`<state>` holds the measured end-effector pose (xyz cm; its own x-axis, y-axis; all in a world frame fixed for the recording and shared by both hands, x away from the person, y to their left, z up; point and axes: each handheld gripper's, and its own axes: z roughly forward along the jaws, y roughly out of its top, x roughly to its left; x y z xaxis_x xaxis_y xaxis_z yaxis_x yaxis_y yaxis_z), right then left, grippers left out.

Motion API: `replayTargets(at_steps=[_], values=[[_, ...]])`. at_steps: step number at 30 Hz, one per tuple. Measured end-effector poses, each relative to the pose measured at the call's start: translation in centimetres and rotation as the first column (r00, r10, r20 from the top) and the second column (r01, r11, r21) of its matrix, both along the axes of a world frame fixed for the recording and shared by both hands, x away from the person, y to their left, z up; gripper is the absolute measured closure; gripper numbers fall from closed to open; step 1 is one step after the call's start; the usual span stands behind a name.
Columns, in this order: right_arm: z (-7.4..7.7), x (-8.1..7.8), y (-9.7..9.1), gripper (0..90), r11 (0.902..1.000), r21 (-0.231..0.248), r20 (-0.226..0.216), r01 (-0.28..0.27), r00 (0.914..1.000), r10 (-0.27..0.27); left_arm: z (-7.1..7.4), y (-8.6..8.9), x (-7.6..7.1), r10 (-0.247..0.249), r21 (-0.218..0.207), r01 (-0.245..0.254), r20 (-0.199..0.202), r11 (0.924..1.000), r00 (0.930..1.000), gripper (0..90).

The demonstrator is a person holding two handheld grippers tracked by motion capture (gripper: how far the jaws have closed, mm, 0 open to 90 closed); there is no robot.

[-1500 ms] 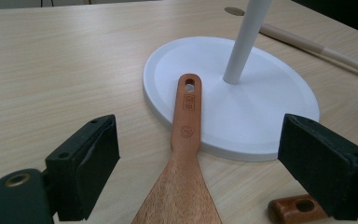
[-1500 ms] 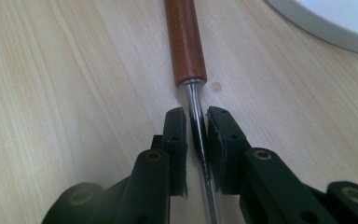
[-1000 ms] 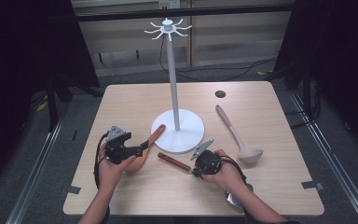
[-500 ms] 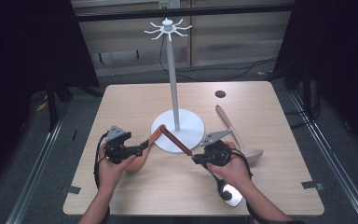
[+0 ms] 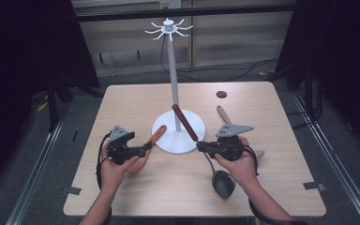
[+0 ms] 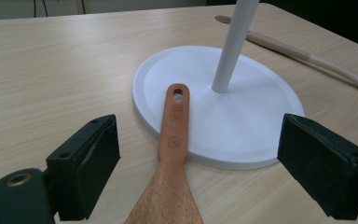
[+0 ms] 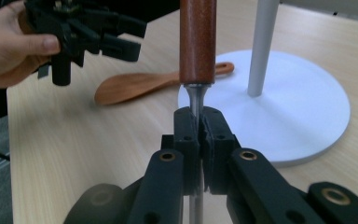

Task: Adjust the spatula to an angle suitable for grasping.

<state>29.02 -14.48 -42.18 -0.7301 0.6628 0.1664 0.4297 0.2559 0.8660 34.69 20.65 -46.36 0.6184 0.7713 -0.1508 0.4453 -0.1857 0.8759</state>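
A metal ladle with a red-brown handle is held by its thin metal shaft in my right gripper, which is shut on it. The handle tilts up toward the white stand's pole, and the ladle's bowl shows by my right hand near the table's front. A wooden spatula lies with its handle end on the stand's round base. My left gripper is open, one jaw on each side of the spatula's neck and not touching it.
The stand carries a ring of hooks at its top. Another wood-handled utensil lies right of the base, partly behind my right gripper. A small black disc sits at the back right. The table's front edge is close to both hands.
My right gripper has risen with the ladle, lifting it off the table. Its handle has swung from pointing left to tilting up by the pole. The left gripper has stayed put.
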Motion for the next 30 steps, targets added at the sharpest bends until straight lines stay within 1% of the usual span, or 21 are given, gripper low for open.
replayTargets(at_steps=[3,5,6,7,8,10,12,13,16,17,18,20,22,23,24,25,26,27,28,29,30], values=[[0.2,0.0,-0.2,85.9,0.9998,0.018,0.013,0.007,0.9999,-0.007,0.1,-0.3,-0.1,-0.003,-0.007,0.003,-0.001,1.0000,1.0000,12.7],[0.4,-0.1,-0.4,85.9,0.9990,0.041,0.024,0.016,0.9996,-0.017,0.2,-0.7,-0.2,-0.023,-0.016,0.023,-0.005,0.9996,0.9997,12.7],[0.6,0.0,-0.6,85.9,0.9975,0.068,0.025,0.020,0.9994,-0.022,0.3,-1.1,-0.3,-0.043,-0.026,0.043,-0.009,0.9987,0.9990,12.6],[0.6,0.0,-0.6,85.9,0.9975,0.068,0.025,0.020,0.9994,-0.022,0.3,-1.1,-0.3,-0.043,-0.026,0.043,-0.009,0.9987,0.9990,12.7],[0.8,0.0,-0.7,85.9,0.9962,0.083,0.027,0.025,0.9993,-0.027,0.5,-1.5,-0.4,-0.060,-0.041,0.059,-0.009,0.9974,0.9982,12.6],[0.9,0.1,-0.8,85.9,0.9953,0.095,0.028,0.022,0.9993,-0.024,0.8,-2.1,-0.6,-0.083,-0.043,0.083,-0.008,0.9957,0.9965,12.6],[1.0,0.1,-0.9,85.9,0.9937,0.108,0.041,0.029,0.9986,-0.034,1.1,-2.8,-0.8,-0.107,-0.065,0.107,-0.006,0.9921,0.9942,12.7],[1.1,0.0,-1.0,85.9,0.9926,0.116,0.048,0.034,0.9980,-0.040,1.1,-2.8,-0.8,-0.107,-0.065,0.107,-0.006,0.9921,0.9942,12.9],[1.4,0.0,-1.2,85.9,0.9882,0.138,0.060,0.067,0.9953,-0.076,1.7,-4.4,-1.4,-0.186,-0.120,0.184,-0.007,0.9755,0.9824,14.0],[1.4,0.0,-1.2,85.9,0.9882,0.138,0.060,0.067,0.9953,-0.076,1.7,-4.4,-1.4,-0.186,-0.120,0.184,-0.007,0.9755,0.9824,14.1],[1.5,0.0,-1.2,85.9,0.9866,0.146,0.070,0.073,0.9940,-0.084,1.8,-5.0,-1.5,-0.212,-0.137,0.209,-0.009,0.9684,0.9773,14.1],[1.9,-0.1,-1.2,85.9,0.9838,0.150,0.092,0.098,0.9894,-0.112,1.9,-5.9,-1.7,-0.241,-0.142,0.238,-0.004,0.9608,0.9705,14.7],[2.3,-0.2,-1.1,85.9,0.9818,0.153,0.109,0.113,0.9855,-0.130,2.0,-7.0,-2.0,-0.277,-0.175,0.271,-0.010,0.9466,0.9609,16.0],[2.5,-0.2,-0.9,85.9,0.9792,0.158,0.119,0.127,0.9821,-0.146,2.1,-7.8,-2.2,-0.300,-0.191,0.292,-0.013,0.9370,0.9537,18.0],[2.5,-0.3,-0.8,85.9,0.9793,0.151,0.126,0.135,0.9800,-0.154,2.1,-7.8,-2.2,-0.300,-0.191,0.292,-0.013,0.9370,0.9537,18.7],[2.5,-0.3,-0.8,85.9,0.9793,0.151,0.126,0.135,0.9800,-0.154,2.1,-8.3,-2.3,-0.315,-0.201,0.306,-0.013,0.9306,0.9491,18.7],[2.6,-0.3,-0.6,85.8,0.9800,0.144,0.138,0.137,0.9780,-0.157,2.2,-8.8,-2.5,-0.332,-0.203,0.324,-0.007,0.9241,0.9431,20.1],[2.6,-0.3,-0.5,85.9,0.9765,0.147,0.148,0.157,0.9727,-0.179,2.2,-9.5,-2.6,-0.352,-0.213,0.342,-0.009,0.9153,0.9360,24.4],[2.6,-0.3,-0.4,85.8,0.9763,0.146,0.155,0.160,0.9709,-0.183,2.2,-9.5,-2.6,-0.352,-0.213,0.342,-0.009,0.9153,0.9360,26.9],[2.7,-0.3,-0.2,85.8,0.9743,0.148,0.156,0.170,0.9688,-0.193,2.2,-9.8,-2.7,-0.358,-0.218,0.347,-0.013,0.9123,0.9337,30.2],[2.7,-0.3,-0.1,85.8,0.9734,0.148,0.157,0.175,0.9676,-0.198,2.3,-10.6,-2.8,-0.384,-0.231,0.370,-0.013,0.8995,0.9234,34.1]])
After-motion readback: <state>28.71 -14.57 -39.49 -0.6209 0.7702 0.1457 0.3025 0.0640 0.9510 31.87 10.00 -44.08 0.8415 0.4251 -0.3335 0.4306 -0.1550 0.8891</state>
